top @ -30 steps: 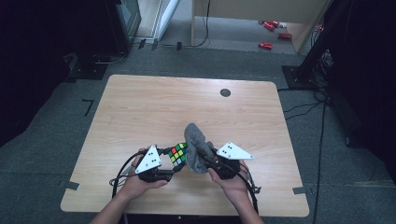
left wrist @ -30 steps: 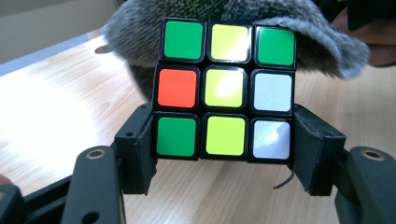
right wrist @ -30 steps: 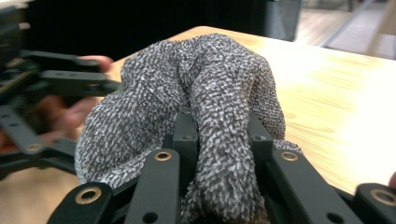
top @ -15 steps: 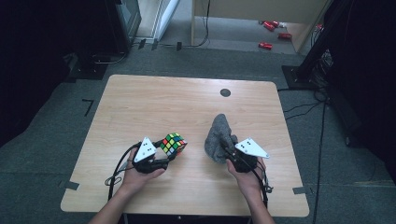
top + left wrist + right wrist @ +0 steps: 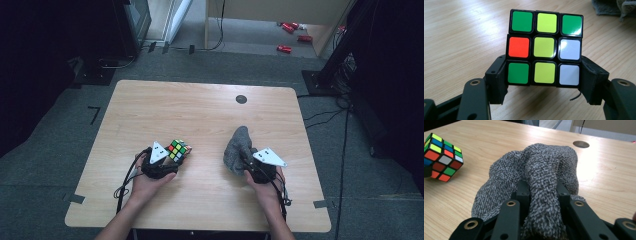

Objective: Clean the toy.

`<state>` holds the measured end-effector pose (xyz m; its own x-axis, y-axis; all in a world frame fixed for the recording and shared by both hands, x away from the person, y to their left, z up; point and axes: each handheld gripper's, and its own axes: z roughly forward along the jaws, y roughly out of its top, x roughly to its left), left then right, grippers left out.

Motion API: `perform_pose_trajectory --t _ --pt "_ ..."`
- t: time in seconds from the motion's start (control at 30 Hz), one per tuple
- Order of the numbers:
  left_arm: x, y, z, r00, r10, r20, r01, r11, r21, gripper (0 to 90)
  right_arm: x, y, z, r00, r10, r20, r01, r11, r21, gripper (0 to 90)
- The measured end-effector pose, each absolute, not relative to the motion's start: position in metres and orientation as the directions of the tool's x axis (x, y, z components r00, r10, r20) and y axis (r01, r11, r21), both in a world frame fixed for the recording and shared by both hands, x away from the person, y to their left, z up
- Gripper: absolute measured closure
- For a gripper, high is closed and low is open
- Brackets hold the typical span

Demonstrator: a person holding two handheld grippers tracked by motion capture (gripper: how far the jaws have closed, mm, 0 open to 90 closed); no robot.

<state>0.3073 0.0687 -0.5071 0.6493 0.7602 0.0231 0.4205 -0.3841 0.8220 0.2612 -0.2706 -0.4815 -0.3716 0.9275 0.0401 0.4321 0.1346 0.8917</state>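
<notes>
Right now the left gripper (image 5: 544,82) has its jaws clamped on a multicoloured plastic puzzle cube (image 5: 545,47) btwn the pads; the right gripper (image 5: 541,195) pinches a fold of grey knitted cloth (image 5: 544,165), both low over the light wooden table (image 5: 200,110).

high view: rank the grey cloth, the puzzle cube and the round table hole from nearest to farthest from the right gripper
1. grey cloth: pinched in the right gripper, bunched on its far-left side.
2. puzzle cube: across the table to the left, clamped in the left gripper.
3. round table hole: near the far edge, beyond the cloth.

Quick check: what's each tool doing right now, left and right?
Left tool: closed on the puzzle cube.
Right tool: closed on the grey cloth.
</notes>
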Motion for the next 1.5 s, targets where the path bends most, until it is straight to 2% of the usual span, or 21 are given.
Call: perform_pose_trajectory --t 0.3,1.17,1.33,1.5 --pt "0.307 0.064 -0.51 0.6 0.8 0.02 0.437 -0.349 0.829 33.6 0.261 -0.265 -0.483 -0.395 0.918 0.04 0.441 0.151 0.885 72.4" --pt "0.322 0.056 -0.509 0.573 0.819 -0.031 0.468 -0.297 0.832 32.5 0.264 -0.254 -0.494 -0.424 0.904 0.052 0.469 0.17 0.867 72.2" --pt "0.323 0.057 -0.506 0.579 0.814 -0.042 0.457 -0.282 0.844 28.8 0.265 -0.253 -0.497 -0.426 0.903 0.054 0.479 0.175 0.86 72.1" --pt "0.319 0.062 -0.501 0.589 0.806 -0.065 0.445 -0.256 0.858 17.9 0.266 -0.255 -0.498 -0.418 0.906 0.062 0.483 0.163 0.86 72.1"
